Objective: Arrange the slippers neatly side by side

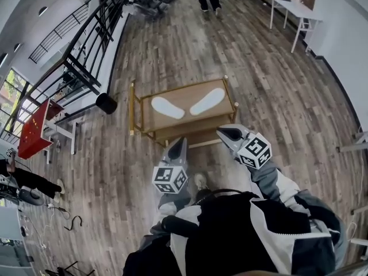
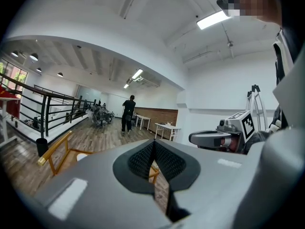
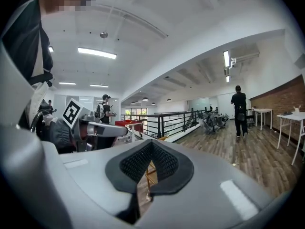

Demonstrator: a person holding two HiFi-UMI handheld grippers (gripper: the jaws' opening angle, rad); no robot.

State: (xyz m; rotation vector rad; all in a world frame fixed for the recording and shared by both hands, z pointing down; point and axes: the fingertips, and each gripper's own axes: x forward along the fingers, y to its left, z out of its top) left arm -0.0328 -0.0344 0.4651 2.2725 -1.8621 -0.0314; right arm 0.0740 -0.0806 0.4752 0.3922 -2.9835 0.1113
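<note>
Head view shows the left slipper [image 1: 167, 107] and the right slipper [image 1: 207, 101], both white, lying on the gold-framed worktop [image 1: 133, 114]. Their near ends are close together and their far ends splay apart in a V, so the arranging looks not yet begun. The left tongs [image 1: 181, 141] and right tongs [image 1: 223, 132] hang short of the worktop's near edge, each pair closed on nothing, so all of it seems left: opening, taking hold, and turning the slippers parallel, side by side.

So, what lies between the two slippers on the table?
Nothing: in the head view, only bare tabletop separates the left slipper and the right slipper.
</note>
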